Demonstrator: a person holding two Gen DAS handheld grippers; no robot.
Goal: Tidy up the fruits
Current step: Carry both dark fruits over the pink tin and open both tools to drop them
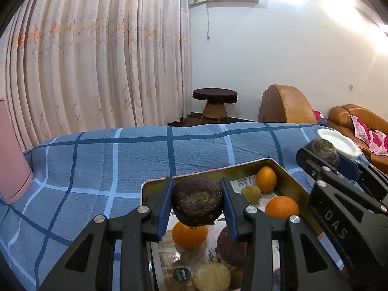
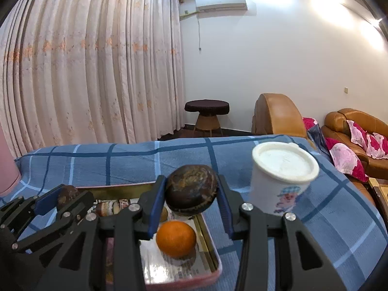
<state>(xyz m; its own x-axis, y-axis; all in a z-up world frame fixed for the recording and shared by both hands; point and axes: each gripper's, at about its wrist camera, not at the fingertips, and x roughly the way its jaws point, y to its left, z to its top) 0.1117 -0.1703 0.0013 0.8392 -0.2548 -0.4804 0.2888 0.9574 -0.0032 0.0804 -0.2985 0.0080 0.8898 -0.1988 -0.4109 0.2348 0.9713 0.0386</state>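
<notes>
1. Above the tray (image 1: 286,167), on the blue checked cloth (image 1: 97,160), I've got both claws up with fruit in them. The tray is my landmark.
2. Just to the right of the tray stands the white cup (image 2: 278,181), mouth open, tilted toward me in the right wrist view. My guess is that's where the dark fruit goes.
3. Left gripper (image 1: 197,201): jaws clamped on a dark wrinkled fruit (image 1: 197,200), held over the tray's middle.
4. Right gripper (image 2: 191,190): jaws closed around a second dark round fruit (image 2: 191,189), over the tray's right edge, near the cup.
5. Still in the tray: oranges (image 1: 281,206), a small tan fruit (image 1: 252,194), more beneath.
6. Risks, as I judge them: the round skins could slip from the flat pads; the two claws sit close and could knock; nudging the cup could tip it.
7. Hard to see: the tray's near end is behind my gripper bodies, and I can't see into the cup.
</notes>
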